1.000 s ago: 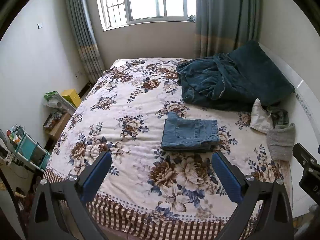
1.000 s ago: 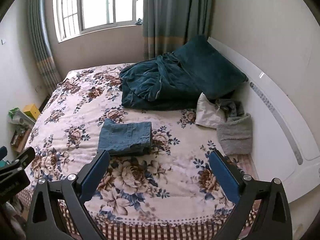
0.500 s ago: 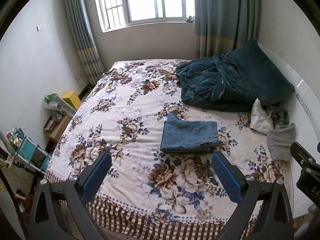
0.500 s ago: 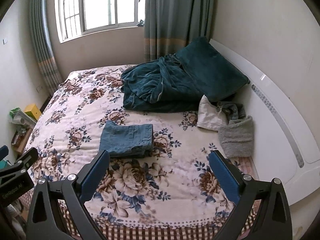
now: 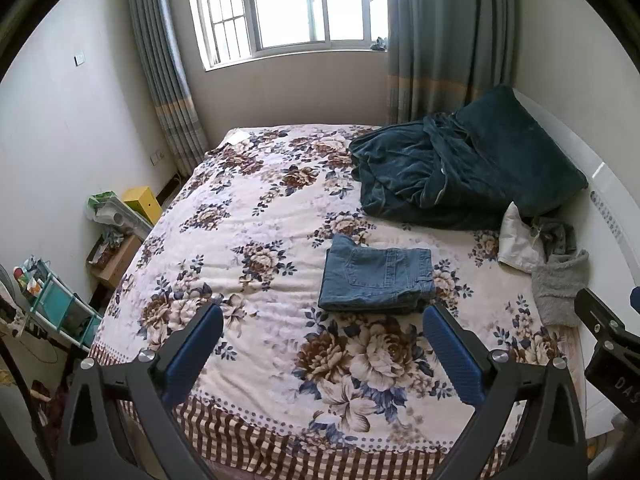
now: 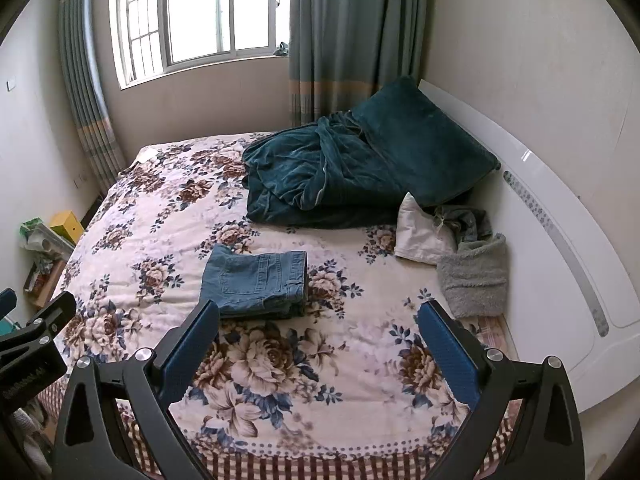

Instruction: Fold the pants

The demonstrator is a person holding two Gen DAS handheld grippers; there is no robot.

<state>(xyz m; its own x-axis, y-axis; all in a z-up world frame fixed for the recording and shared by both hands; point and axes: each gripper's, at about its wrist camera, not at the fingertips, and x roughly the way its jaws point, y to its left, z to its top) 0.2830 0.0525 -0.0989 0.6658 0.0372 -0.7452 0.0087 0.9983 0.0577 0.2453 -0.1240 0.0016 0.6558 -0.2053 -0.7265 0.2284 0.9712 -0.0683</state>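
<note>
A pair of blue jeans (image 5: 376,278) lies folded into a neat rectangle on the flowered bedspread (image 5: 260,216), near the middle of the bed. It also shows in the right wrist view (image 6: 256,282). My left gripper (image 5: 322,350) is open and empty, held above the bed's near edge, well short of the jeans. My right gripper (image 6: 320,346) is open and empty too, beside the left one and also back from the jeans. Part of the right gripper's body (image 5: 608,344) shows in the left wrist view, and the left gripper's body (image 6: 32,344) in the right wrist view.
A dark teal blanket and pillow (image 5: 460,172) are heaped at the head of the bed. A white cloth (image 5: 518,240) and a grey fuzzy item (image 5: 558,284) lie by the white headboard (image 6: 560,240). Boxes and a shelf (image 5: 52,300) stand on the floor at left.
Both grippers have drawn back and up a little from the bed, so the jeans look slightly farther away. The jeans have not moved. Both grippers stay open.
</note>
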